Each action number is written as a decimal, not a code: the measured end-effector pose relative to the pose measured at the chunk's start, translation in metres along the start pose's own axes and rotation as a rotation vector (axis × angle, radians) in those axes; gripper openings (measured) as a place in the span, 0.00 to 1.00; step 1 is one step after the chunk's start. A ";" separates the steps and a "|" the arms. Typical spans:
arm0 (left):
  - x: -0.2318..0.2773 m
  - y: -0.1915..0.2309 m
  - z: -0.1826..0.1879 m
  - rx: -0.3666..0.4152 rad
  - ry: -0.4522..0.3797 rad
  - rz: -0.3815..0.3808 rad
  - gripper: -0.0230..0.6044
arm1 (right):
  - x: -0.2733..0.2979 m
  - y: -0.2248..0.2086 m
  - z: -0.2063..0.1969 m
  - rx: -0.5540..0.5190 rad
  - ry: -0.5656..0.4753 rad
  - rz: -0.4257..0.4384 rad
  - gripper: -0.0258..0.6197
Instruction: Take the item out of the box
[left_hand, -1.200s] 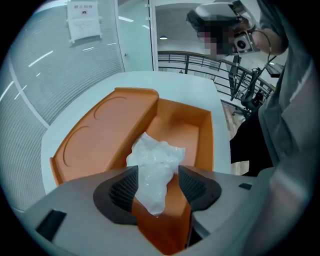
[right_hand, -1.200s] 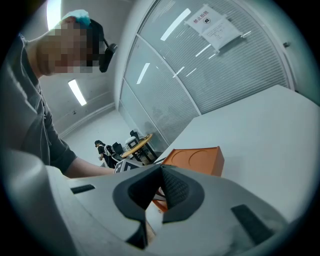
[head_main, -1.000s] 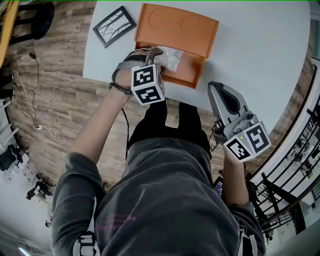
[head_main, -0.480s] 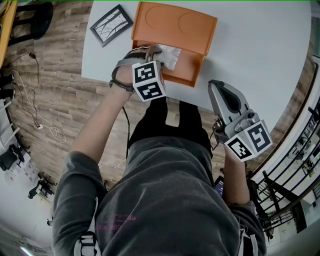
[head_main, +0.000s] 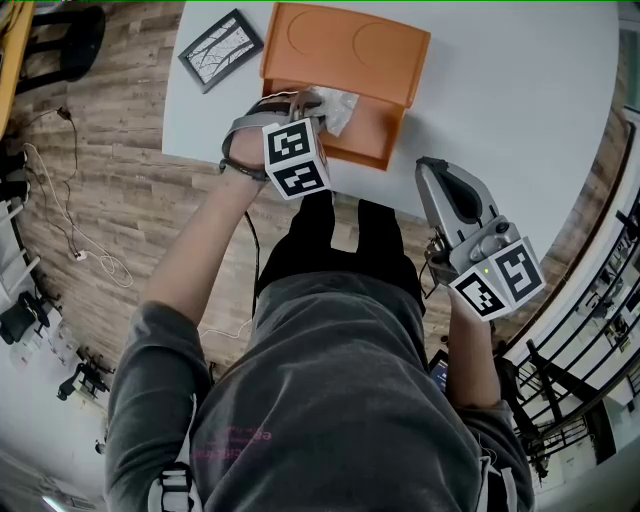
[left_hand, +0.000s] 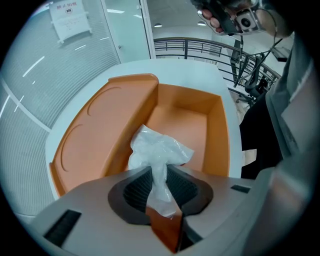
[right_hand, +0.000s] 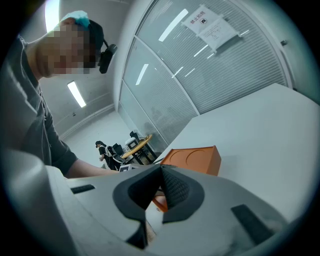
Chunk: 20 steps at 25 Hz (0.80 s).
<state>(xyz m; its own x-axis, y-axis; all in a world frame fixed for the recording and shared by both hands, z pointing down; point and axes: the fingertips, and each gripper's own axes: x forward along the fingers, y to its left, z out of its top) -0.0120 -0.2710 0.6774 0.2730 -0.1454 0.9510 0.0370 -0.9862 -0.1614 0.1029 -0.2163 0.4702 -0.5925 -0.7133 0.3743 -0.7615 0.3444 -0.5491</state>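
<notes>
An open orange box (head_main: 378, 138) with its lid (head_main: 345, 45) folded back stands on the white table near its front edge. A crumpled clear plastic bag (head_main: 338, 104) lies in the box's left part. My left gripper (head_main: 312, 100) reaches into the box from the near side. Its jaws are closing, and the bag (left_hand: 158, 149) is squeezed between the pads of the left gripper (left_hand: 159, 172) above the box floor (left_hand: 185, 120). My right gripper (head_main: 432, 172) hovers off the table's front edge, right of the box, shut and holding nothing. The box (right_hand: 194, 159) shows beyond the right gripper (right_hand: 161, 171).
A small framed picture (head_main: 220, 48) lies on the table's left corner, beside the box. The white table (head_main: 510, 90) stretches to the right of the box. Wood floor and cables lie to the left, and a railing stands at the right.
The bag has bunched up toward my left gripper's tips, which have drawn together on it. The right gripper has stayed put.
</notes>
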 end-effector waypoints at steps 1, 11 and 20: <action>0.000 -0.001 -0.001 -0.002 -0.002 -0.001 0.21 | 0.000 0.000 0.000 0.000 -0.001 0.001 0.04; -0.032 -0.008 0.004 -0.083 -0.067 -0.028 0.20 | 0.005 0.011 0.013 -0.026 -0.005 0.020 0.04; -0.079 -0.015 0.015 -0.133 -0.143 0.023 0.20 | 0.001 0.035 0.024 -0.071 -0.026 0.048 0.04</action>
<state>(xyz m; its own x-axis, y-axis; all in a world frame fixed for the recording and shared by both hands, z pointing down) -0.0197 -0.2438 0.6010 0.4068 -0.1642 0.8987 -0.0951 -0.9860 -0.1371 0.0824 -0.2202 0.4334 -0.6226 -0.7099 0.3291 -0.7497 0.4206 -0.5110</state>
